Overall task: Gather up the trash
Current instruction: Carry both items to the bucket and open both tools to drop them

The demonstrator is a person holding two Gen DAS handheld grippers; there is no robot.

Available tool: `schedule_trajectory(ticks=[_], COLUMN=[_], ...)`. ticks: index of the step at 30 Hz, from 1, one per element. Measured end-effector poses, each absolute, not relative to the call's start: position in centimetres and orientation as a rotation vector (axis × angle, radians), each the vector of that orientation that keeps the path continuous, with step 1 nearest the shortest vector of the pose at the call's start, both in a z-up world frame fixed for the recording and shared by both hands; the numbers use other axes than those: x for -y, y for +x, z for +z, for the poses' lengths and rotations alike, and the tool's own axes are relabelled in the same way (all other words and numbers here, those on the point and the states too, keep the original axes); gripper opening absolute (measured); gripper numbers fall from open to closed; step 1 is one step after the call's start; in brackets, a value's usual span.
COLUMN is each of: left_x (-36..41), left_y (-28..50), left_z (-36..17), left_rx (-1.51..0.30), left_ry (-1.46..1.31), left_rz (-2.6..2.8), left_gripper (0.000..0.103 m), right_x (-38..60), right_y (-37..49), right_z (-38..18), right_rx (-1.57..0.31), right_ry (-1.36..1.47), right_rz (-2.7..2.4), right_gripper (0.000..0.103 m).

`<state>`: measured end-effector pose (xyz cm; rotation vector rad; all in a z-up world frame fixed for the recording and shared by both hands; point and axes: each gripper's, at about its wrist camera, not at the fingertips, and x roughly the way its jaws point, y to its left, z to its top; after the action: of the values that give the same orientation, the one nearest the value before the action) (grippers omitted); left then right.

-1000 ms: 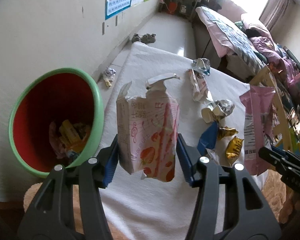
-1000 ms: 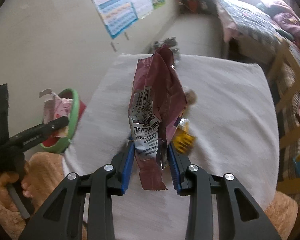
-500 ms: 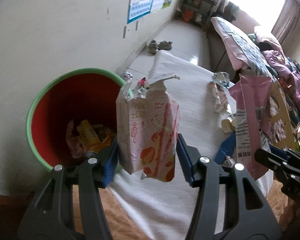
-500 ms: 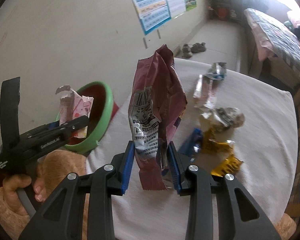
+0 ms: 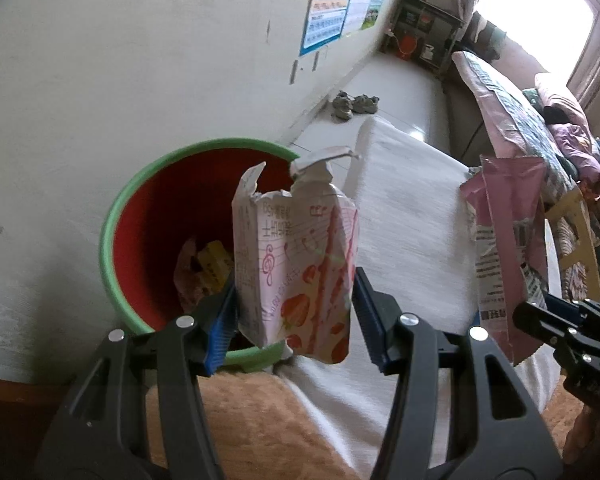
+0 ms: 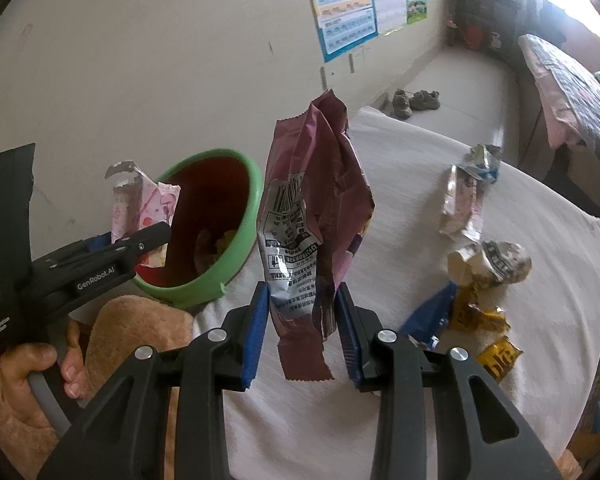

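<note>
My left gripper (image 5: 294, 320) is shut on a torn white-and-pink strawberry carton (image 5: 296, 264), held upright in front of the green bin with a red inside (image 5: 140, 216), which has wrappers at its bottom. My right gripper (image 6: 302, 332) is shut on a maroon snack bag (image 6: 316, 216) with a silver back, over the white-covered table's (image 6: 400, 420) near left corner. In the right wrist view the left gripper (image 6: 100, 256) and carton (image 6: 140, 204) sit at the bin's (image 6: 236, 240) near rim. The maroon bag (image 5: 508, 248) shows at the right of the left wrist view.
Several wrappers lie on the table: a crumpled paper ball (image 6: 492, 264), yellow wrappers (image 6: 488, 332), a blue one (image 6: 432, 316) and a silvery pack (image 6: 464, 200). A tan fuzzy cushion (image 6: 140, 332) lies below the bin. Shoes (image 5: 352, 104) sit by the wall; a bed (image 5: 512, 112) stands at right.
Both grippers have swung left toward the bin with their loads. The bin now lies right behind the carton, and the table wrappers have slid out of the left wrist view.
</note>
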<state>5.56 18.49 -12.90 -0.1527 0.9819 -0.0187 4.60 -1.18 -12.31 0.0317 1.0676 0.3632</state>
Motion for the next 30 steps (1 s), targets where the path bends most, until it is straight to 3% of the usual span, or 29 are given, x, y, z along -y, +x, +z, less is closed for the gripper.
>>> schedule_trajectory(ticks=[30], left_x=[-26.3], left_y=[8.0], left_z=[-15.7], left_rx=[-1.028], left_ry=[-0.224], left_rz=[0.145], left_gripper=[0.054], right_x=[-9.9], right_y=[11.1], right_z=[-14.4], right_rx=[-1.146], right_ry=[-0.049], right_rz=[0.519], right_gripper=[0.034])
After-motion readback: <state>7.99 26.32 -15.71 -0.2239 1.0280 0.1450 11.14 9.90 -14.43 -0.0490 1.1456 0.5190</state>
